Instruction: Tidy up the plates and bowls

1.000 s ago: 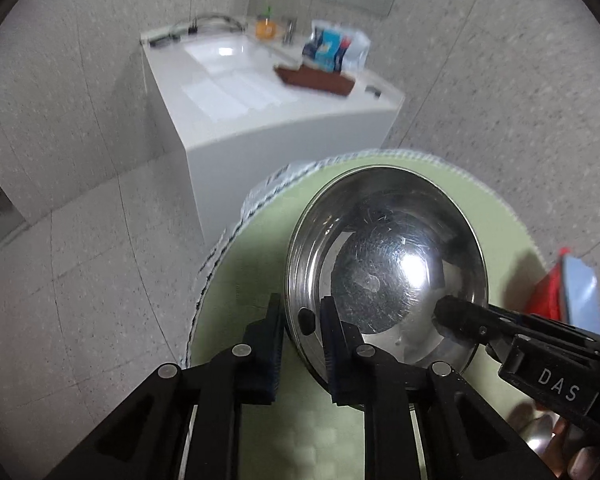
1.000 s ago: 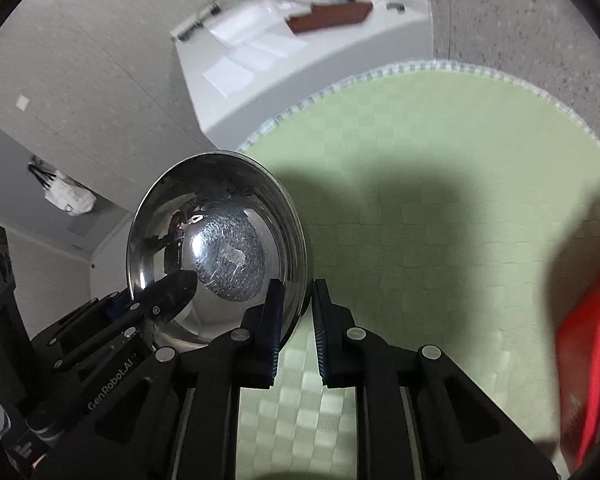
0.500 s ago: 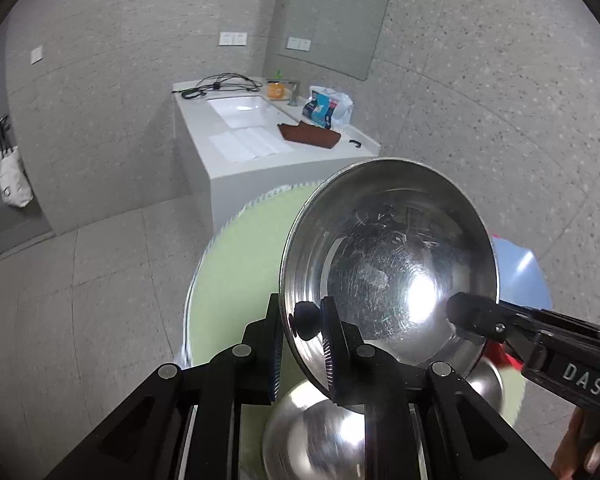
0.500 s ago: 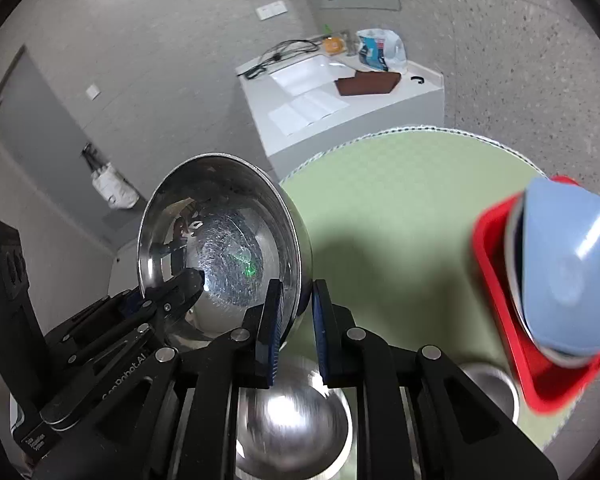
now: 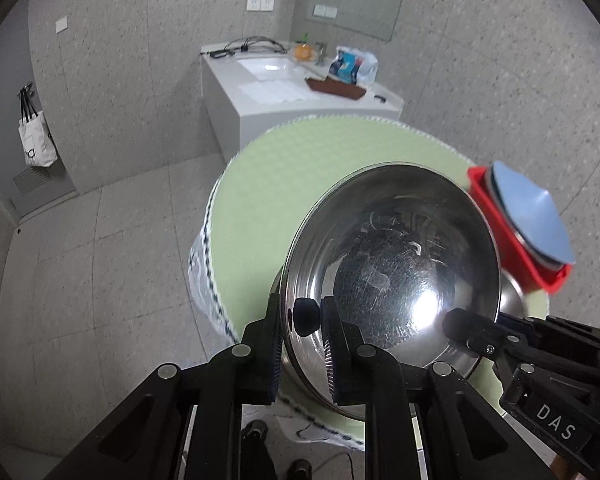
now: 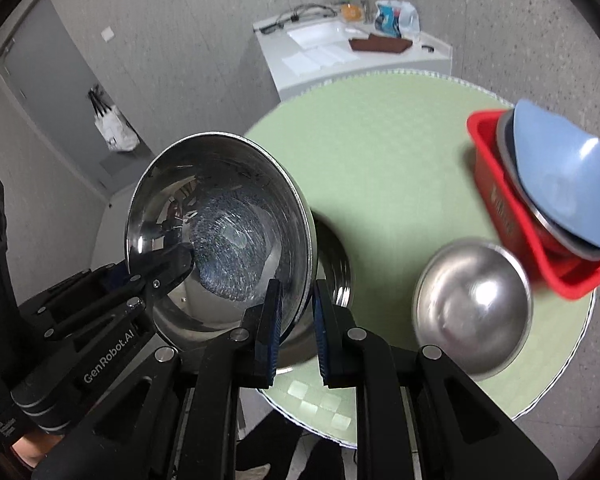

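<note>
A large steel bowl [image 5: 392, 264] hangs tilted above the near edge of the round green table [image 5: 284, 184]. My left gripper [image 5: 300, 320] is shut on its near rim, one finger inside and one outside. My right gripper [image 6: 296, 300] is shut on the opposite rim of the same bowl [image 6: 220, 216]. Each gripper shows in the other's view: the right gripper [image 5: 460, 326] and the left gripper [image 6: 176, 258]. Under the held bowl a second steel bowl [image 6: 334, 264] rests on the table. A smaller steel bowl [image 6: 472, 304] lies to the right. A red rack [image 6: 496, 196] holds blue plates [image 6: 564, 184].
Behind the table stands a white counter [image 5: 260, 112] with a sink, cables, a brown cloth and packets. A tote bag [image 5: 36, 140] hangs on the left wall. A person's shoes [image 5: 256, 432] show on the tiled floor below the table's near edge.
Both grippers carried the large bowl back from the counter toward the table's near edge. The red rack, the smaller bowl and the bowl underneath have come into view.
</note>
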Tool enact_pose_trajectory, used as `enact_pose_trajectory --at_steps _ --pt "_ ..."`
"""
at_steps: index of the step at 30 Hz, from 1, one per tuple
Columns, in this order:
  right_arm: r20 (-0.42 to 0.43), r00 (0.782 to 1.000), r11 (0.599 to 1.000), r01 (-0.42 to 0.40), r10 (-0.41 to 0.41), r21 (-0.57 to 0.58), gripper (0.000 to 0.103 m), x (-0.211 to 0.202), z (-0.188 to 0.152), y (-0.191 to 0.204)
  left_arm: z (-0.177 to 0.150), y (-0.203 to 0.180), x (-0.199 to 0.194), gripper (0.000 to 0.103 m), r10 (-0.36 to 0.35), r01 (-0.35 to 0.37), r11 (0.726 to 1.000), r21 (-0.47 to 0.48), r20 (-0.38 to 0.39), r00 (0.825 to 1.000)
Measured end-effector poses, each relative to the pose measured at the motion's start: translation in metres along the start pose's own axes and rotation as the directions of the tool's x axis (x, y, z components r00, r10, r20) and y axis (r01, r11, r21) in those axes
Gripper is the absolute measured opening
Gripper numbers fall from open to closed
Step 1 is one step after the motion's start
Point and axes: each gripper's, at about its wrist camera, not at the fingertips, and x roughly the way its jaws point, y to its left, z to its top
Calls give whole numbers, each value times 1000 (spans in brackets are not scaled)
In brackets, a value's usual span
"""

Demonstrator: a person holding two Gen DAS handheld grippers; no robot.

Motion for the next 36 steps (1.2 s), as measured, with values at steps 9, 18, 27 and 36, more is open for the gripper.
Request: enact_pose_trajectory --at_steps 9,18,27,36 --pt "-50 998 1000 29 -29 11 15 29 -6 -6 15 -11 24 15 39 -37 998 50 -26 999" --pt "-57 997 999 51 -50 14 15 30 -9 -3 8 -21 36 21 86 -85 990 116 -3 996" --pt "-65 997 999 44 -42 29 17 19 -10 -5 13 -14 37 22 50 -47 991 127 -24 998" --pt "-66 998 996 22 -16 87 16 17 -7 -23 17 -13 37 41 33 -26 990 136 -44 998"
